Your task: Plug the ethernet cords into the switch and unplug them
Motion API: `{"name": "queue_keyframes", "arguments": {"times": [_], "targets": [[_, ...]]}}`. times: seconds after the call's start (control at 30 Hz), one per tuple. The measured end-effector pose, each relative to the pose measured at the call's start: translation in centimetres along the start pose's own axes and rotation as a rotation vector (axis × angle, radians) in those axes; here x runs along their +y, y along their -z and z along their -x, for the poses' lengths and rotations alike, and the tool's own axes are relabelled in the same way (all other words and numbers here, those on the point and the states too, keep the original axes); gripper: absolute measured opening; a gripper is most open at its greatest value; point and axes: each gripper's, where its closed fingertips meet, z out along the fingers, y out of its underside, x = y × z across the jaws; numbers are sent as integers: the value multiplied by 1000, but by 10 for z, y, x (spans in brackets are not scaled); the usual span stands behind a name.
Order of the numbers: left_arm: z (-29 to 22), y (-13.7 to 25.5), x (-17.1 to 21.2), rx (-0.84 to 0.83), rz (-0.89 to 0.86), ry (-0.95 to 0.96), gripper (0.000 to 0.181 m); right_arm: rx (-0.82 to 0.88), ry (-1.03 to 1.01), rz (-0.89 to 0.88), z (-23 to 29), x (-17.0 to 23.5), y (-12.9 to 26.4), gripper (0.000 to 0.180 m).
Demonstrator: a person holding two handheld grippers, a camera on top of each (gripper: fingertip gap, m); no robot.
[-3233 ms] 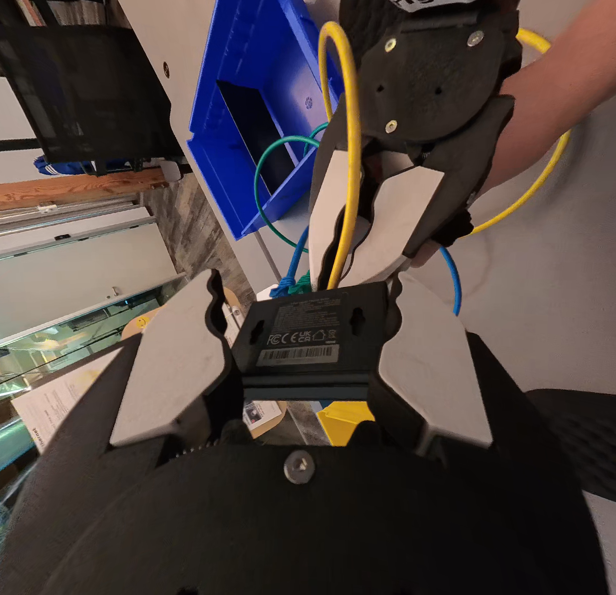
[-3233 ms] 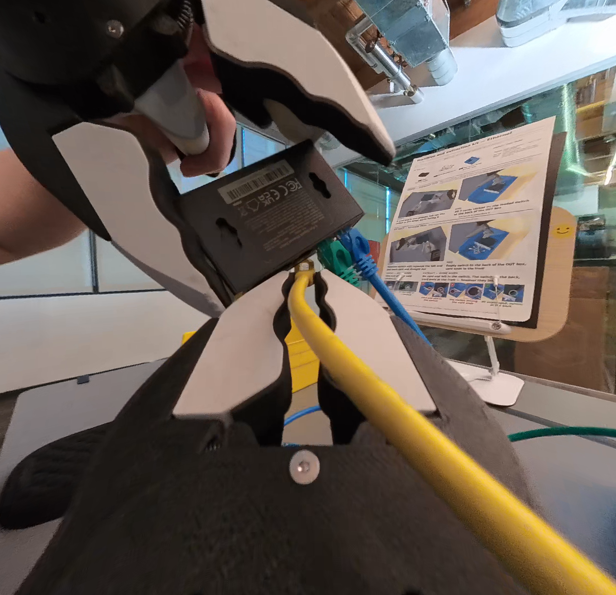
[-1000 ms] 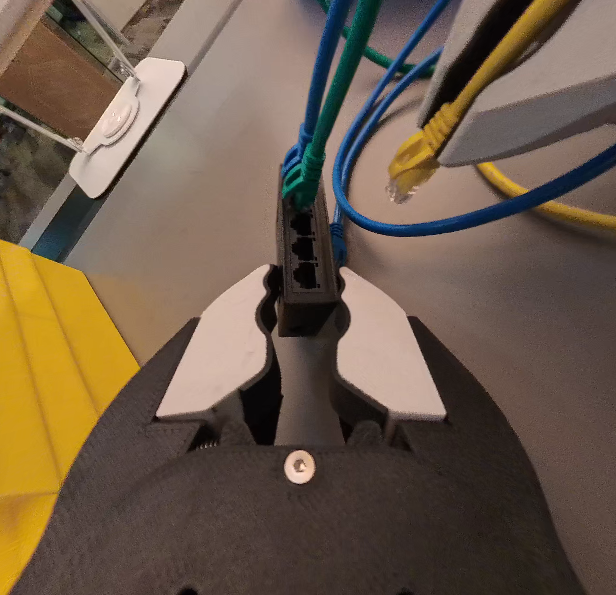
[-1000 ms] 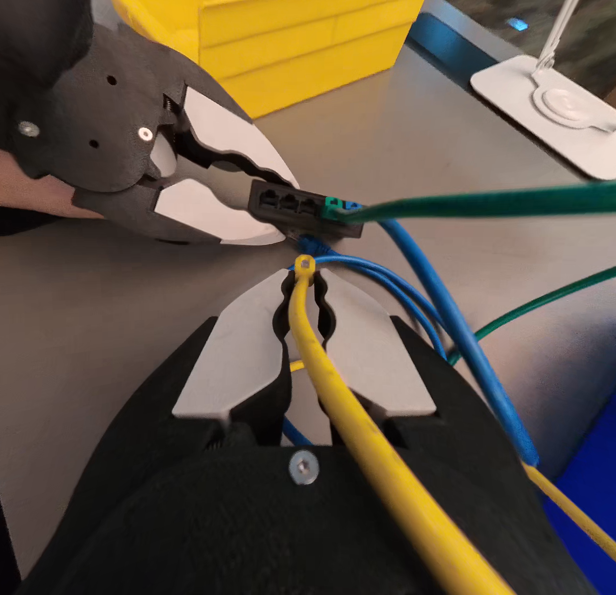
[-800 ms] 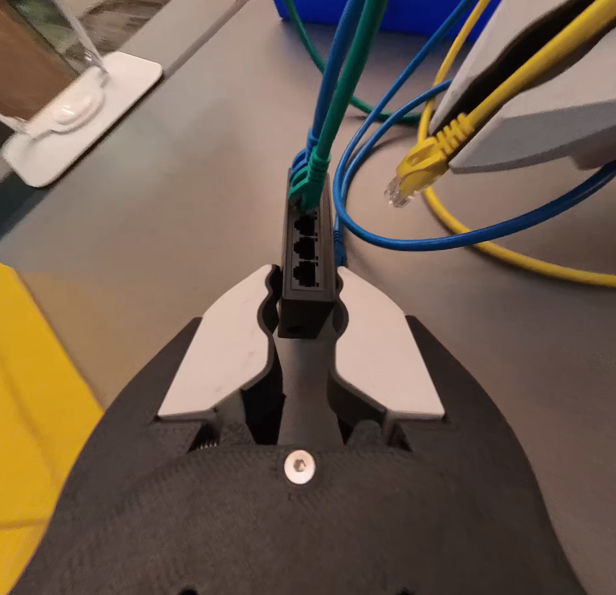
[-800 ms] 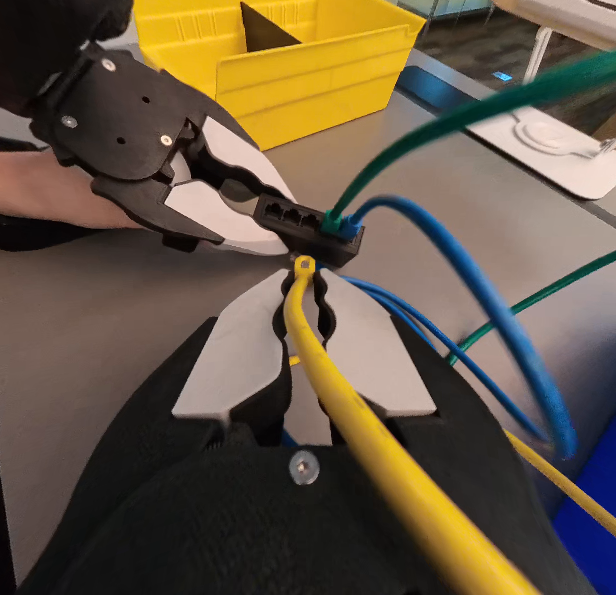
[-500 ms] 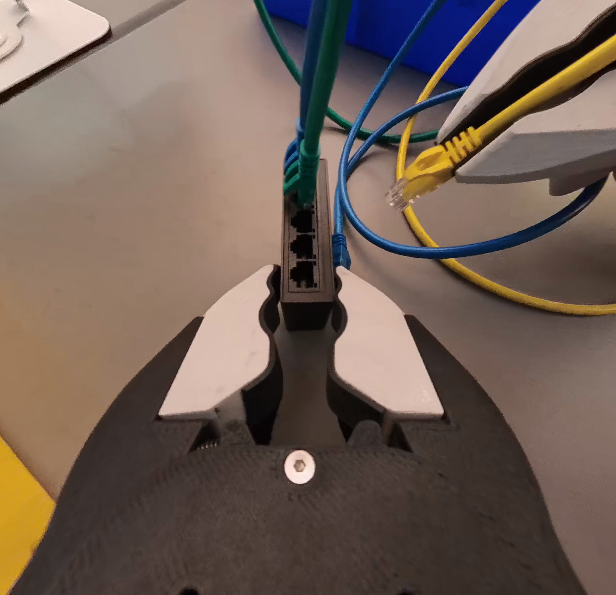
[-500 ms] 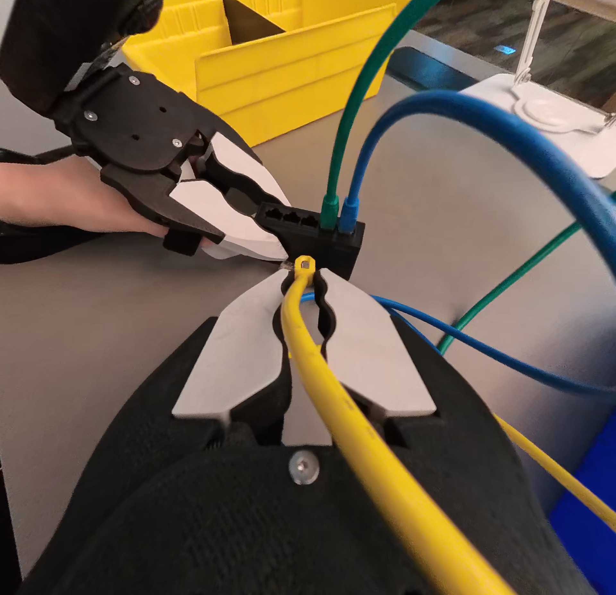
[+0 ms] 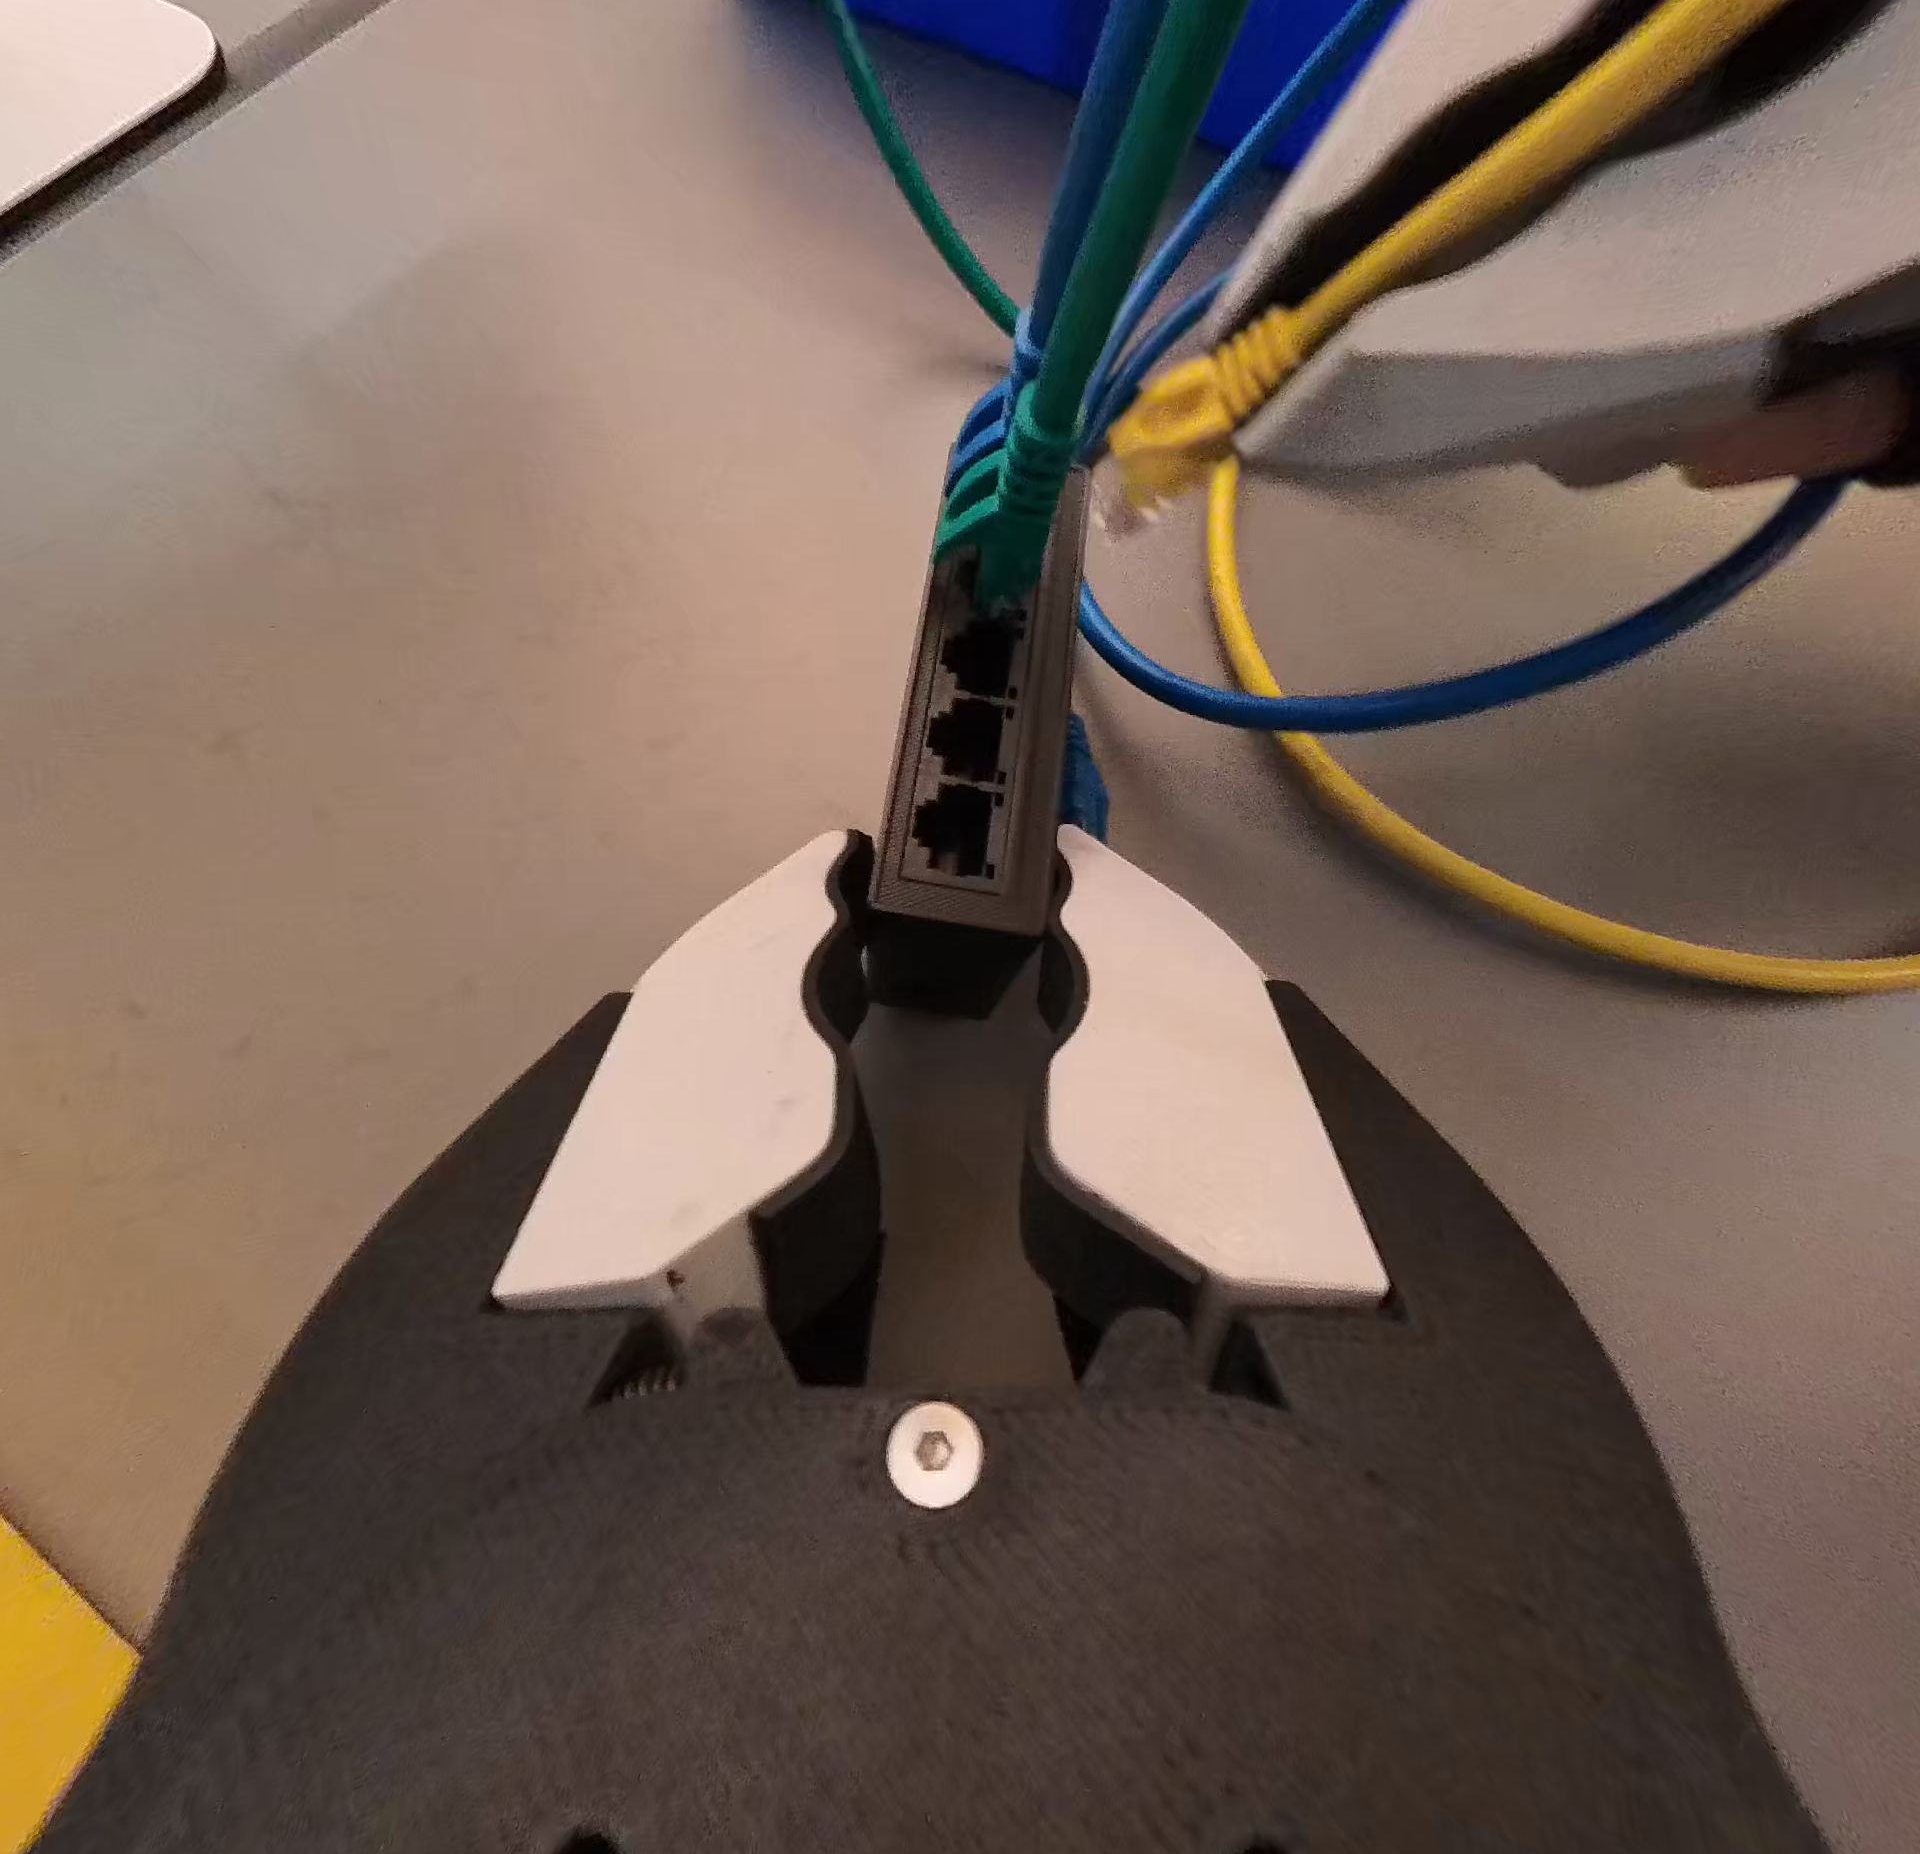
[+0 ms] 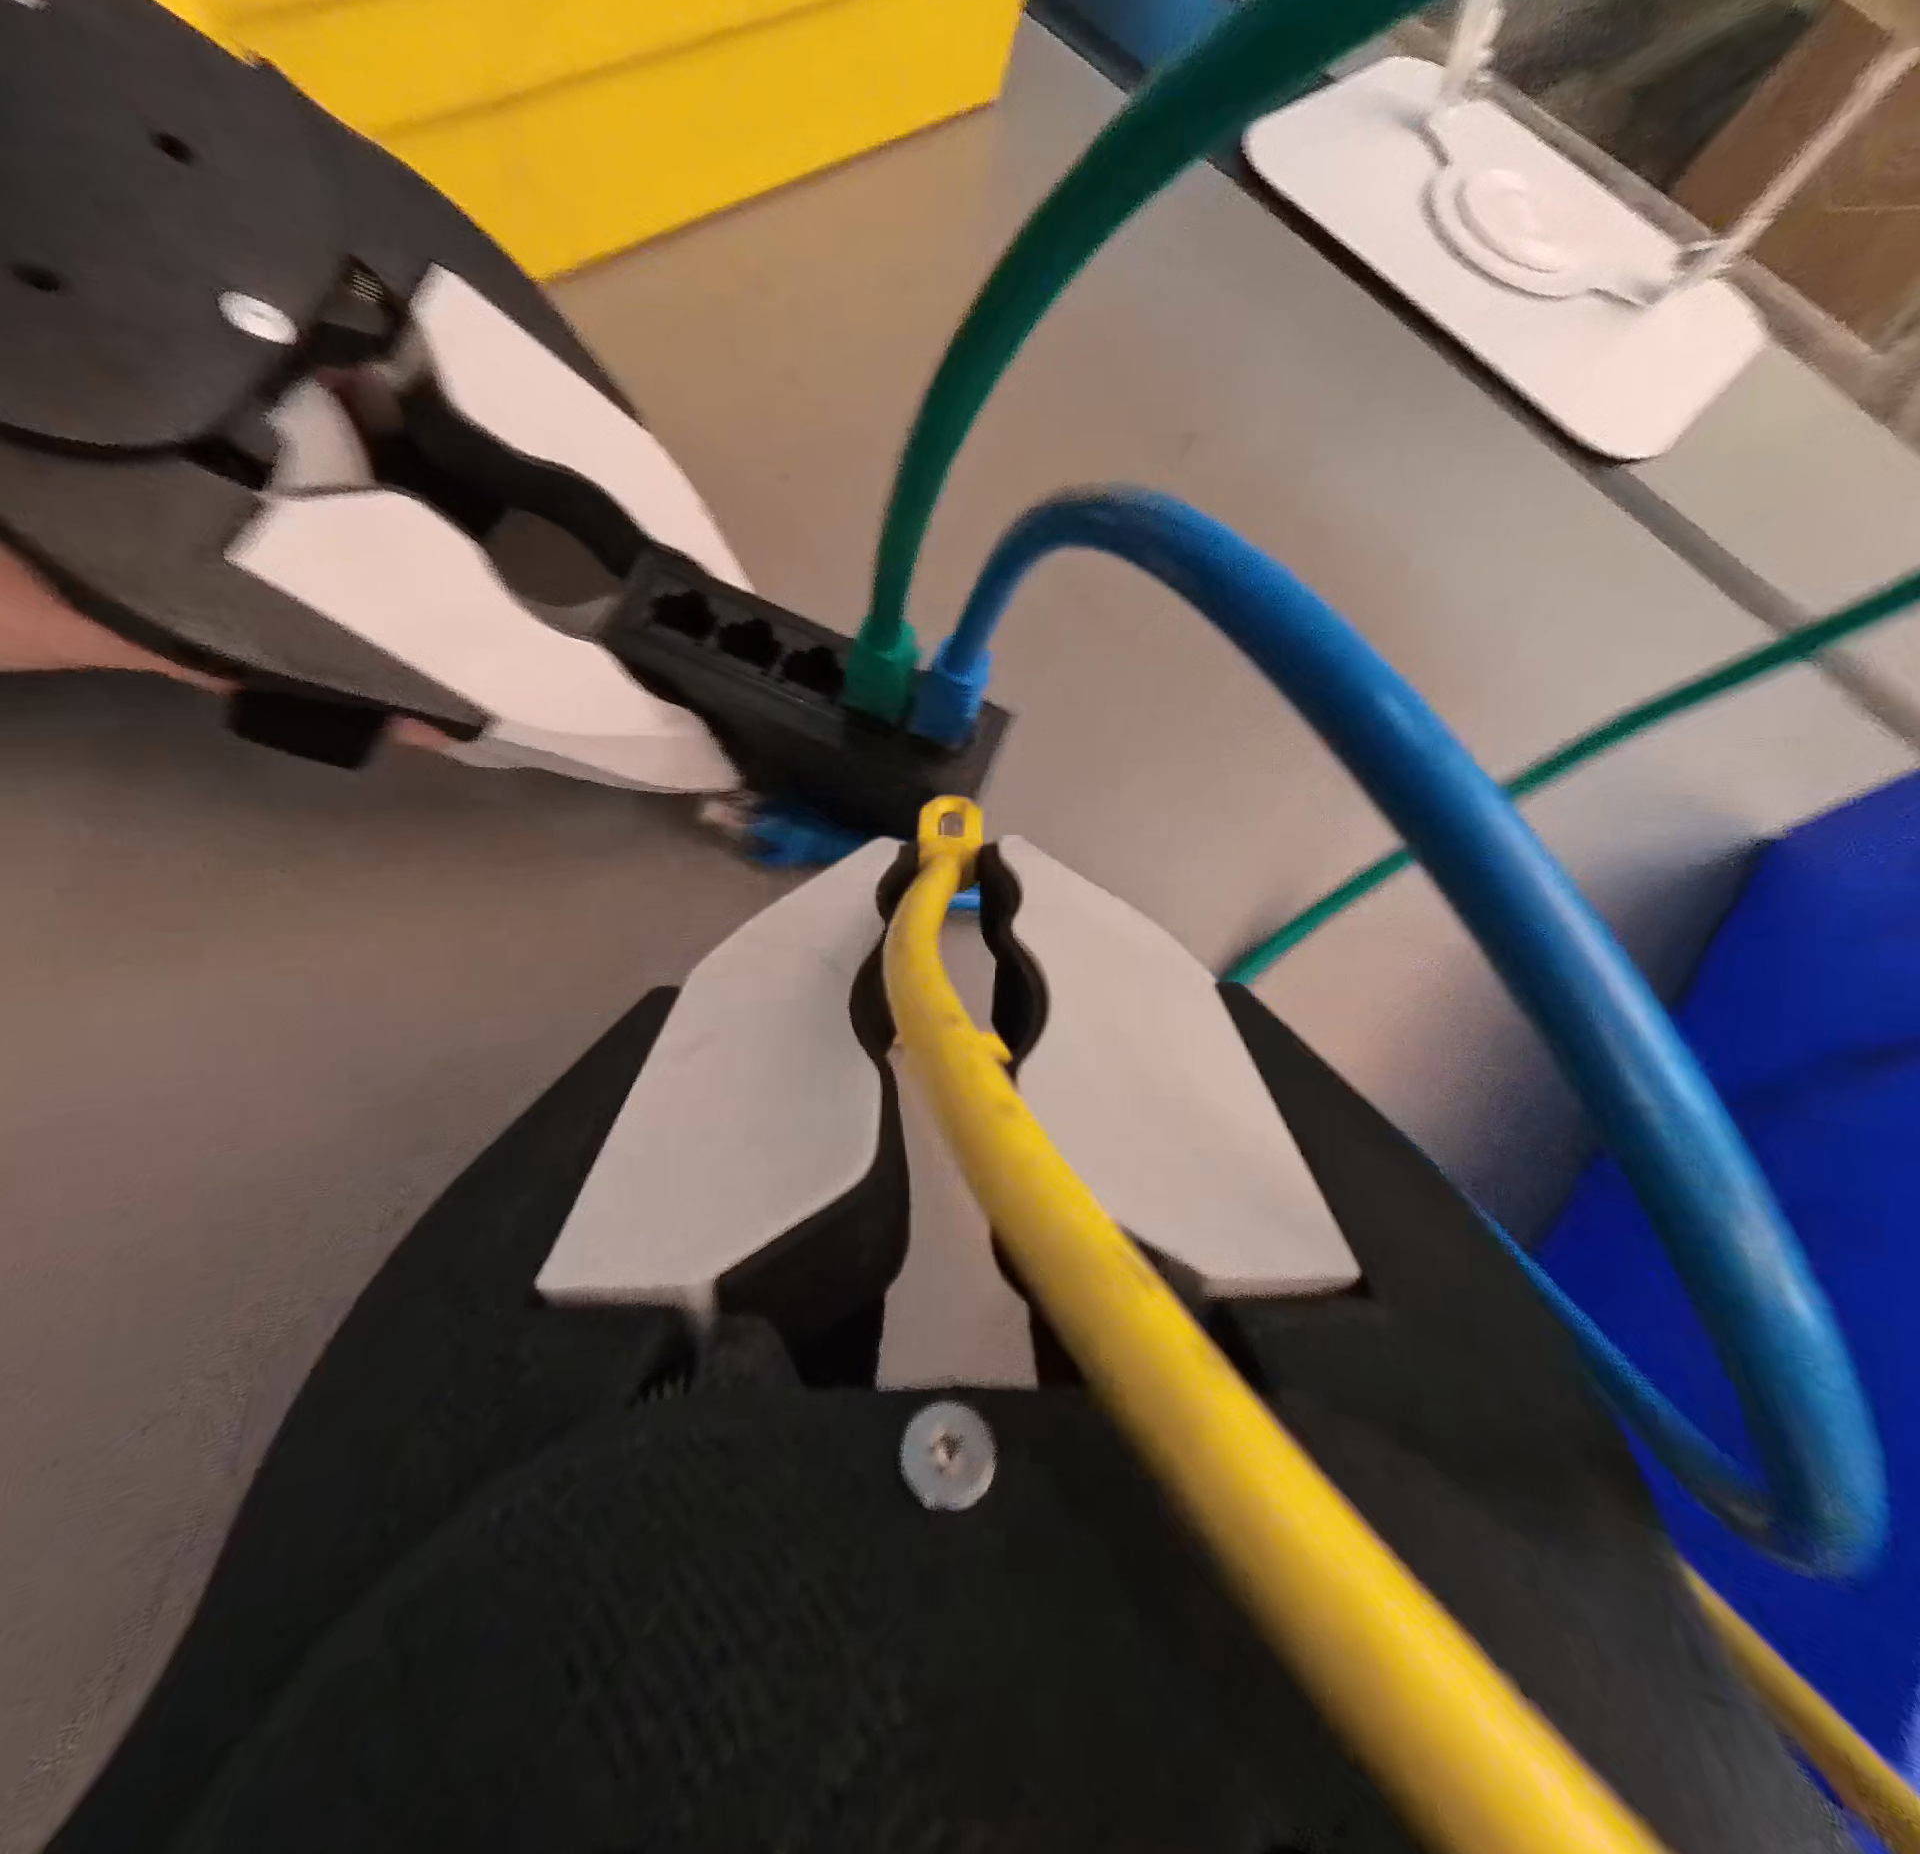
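Switch, a small black box with a row of sockets facing up, sits clamped at its near end between the fingers of the left tool, low over the grey tabletop. A green cord and a blue cord are already seated in the two far sockets; three sockets nearer the left tool stand empty. The right tool is pinched shut on the yellow cord just behind its plug, which sticks out past the fingertips. In the left wrist view the yellow plug hangs just beside the far end of the switch, level with the green plug, not yet over a free socket.

I judge the step in hand to be seating the yellow plug. To do it well, carry the plug toward the empty socket next to the green one, tip it so it points squarely into the opening, and check that the clip faces the notch side. The grip close behind the plug should help steer it. Keep the switch steady and press straight in. The standing green and blue cords crowd that side, so approach from the open side to avoid snagging them.
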Motion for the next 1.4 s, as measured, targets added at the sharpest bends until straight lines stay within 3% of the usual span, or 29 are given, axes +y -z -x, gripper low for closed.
{"name": "queue_keyframes", "arguments": {"times": [0.1, 0.47, 0.6, 0.8, 0.97, 1.17, 1.4], "targets": [[-9, 5, 5, 34, 8, -10, 28, 125, 99, 70, -19, 9, -7, 13], [-24, -3, 10, 206, 45, 34, 40, -137, 56, -26, 12, 7, -25, 13], [-15, -6, 8, 94, 37, -59, 30, -83, 99, 3, 8, 8, -27, 13], [-9, -4, 15, 49, 67, -39, 36, -85, 101, -7, 10, 9, -27, 13], [-10, -4, 18, 48, 81, -44, 29, -76, 104, -26, 9, 7, -26, 13], [-2, 11, -6, -73, -20, -178, 28, -33, 105, -136, 7, -6, -3, 13], [12, 42, -53, -329, -119, -463, 29, -72, 17, -370, 23, -33, 49, 12]]}}
